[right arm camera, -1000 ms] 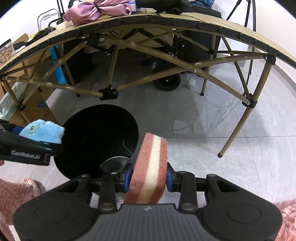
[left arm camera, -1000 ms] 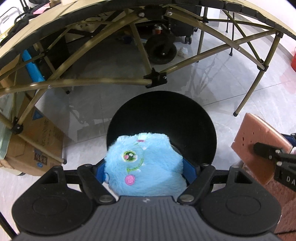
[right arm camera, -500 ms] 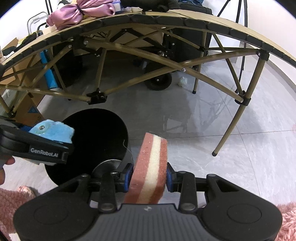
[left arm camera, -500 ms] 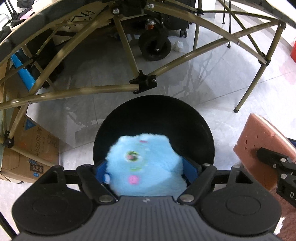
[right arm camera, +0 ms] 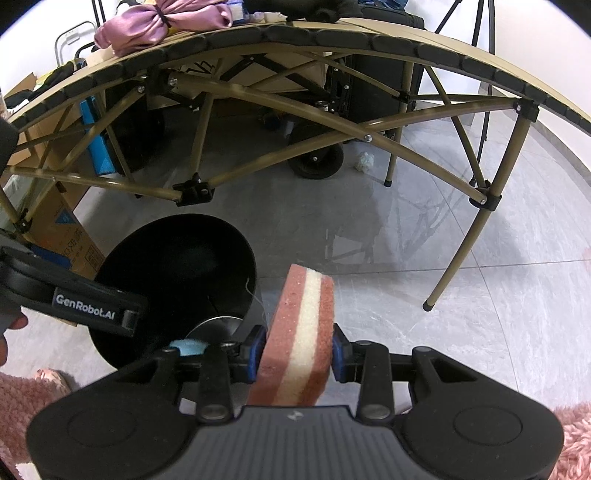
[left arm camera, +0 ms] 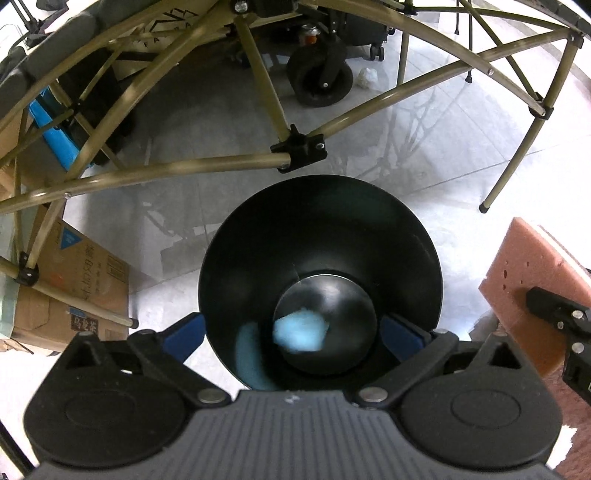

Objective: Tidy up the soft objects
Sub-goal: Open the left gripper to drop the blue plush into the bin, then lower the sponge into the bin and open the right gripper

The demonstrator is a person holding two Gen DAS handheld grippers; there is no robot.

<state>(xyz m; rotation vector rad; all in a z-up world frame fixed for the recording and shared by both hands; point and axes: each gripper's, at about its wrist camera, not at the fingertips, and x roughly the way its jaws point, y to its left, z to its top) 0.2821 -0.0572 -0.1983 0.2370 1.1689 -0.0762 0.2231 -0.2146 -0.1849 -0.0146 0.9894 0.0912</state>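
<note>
Pale grey glossy floor tiles (right arm camera: 424,236), thin grout lines, reflections of table legs. Folding camp table (right arm camera: 332,40), slatted tan top, dark edge caps, crossed olive-tan tube frame (left arm camera: 177,170) with black joint clamps and black-footed legs. Pink satin bundle (right arm camera: 162,26) and dark items on the top. Below the table: black wheeled unit (left arm camera: 319,79), crumpled white scrap (right arm camera: 365,160), blue panel (left arm camera: 55,136). Printed cardboard box (left arm camera: 85,280) at left. White wall (right arm camera: 461,22) behind. Pink shaggy rug (right arm camera: 26,398) at near edges.

Blue plush toy (left arm camera: 301,329) blurred inside black bin (left arm camera: 258,258).
</note>
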